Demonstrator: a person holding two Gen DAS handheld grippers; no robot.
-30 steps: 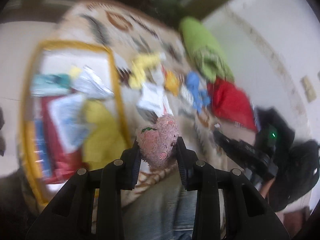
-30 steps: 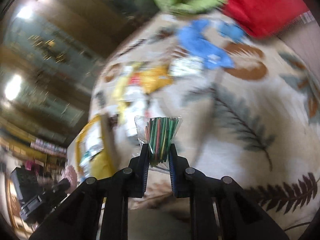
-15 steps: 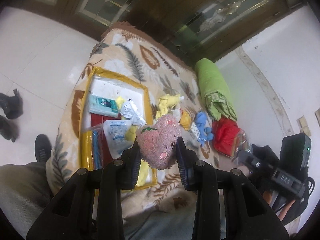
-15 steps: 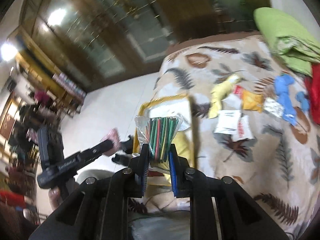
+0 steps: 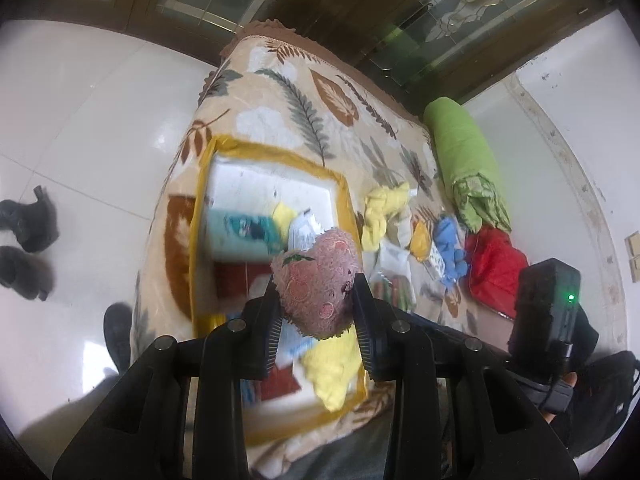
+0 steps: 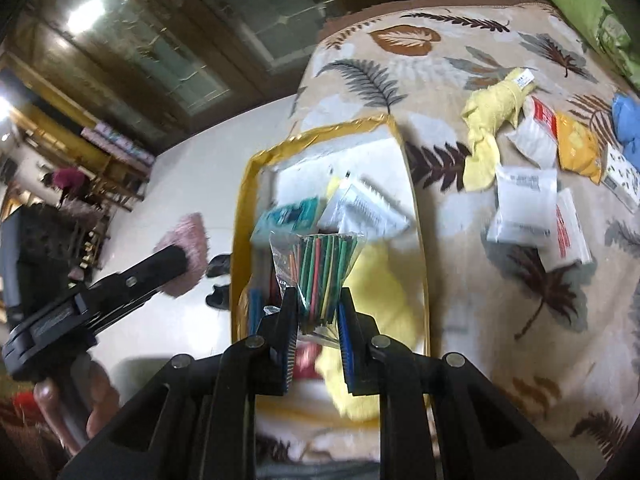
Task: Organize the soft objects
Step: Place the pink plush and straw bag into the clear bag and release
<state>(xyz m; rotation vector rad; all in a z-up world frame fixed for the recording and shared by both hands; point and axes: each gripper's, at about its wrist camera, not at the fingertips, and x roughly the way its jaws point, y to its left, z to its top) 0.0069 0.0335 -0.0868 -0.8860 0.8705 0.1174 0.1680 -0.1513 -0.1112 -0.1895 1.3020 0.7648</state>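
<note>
Your left hand-held gripper is clamped on a pink embroidered pouch, held above the yellow-rimmed tray on the leaf-patterned bed. Your right hand-held gripper pinches a clear packet of coloured sticks over that same tray.

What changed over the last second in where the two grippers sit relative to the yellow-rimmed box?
Both views swung toward the yellow-rimmed box: the right gripper left the loose packets for the box, and the left gripper now faces it. Nothing was grasped or released; the pink pouch and bag of coloured sticks remain clamped.
</note>
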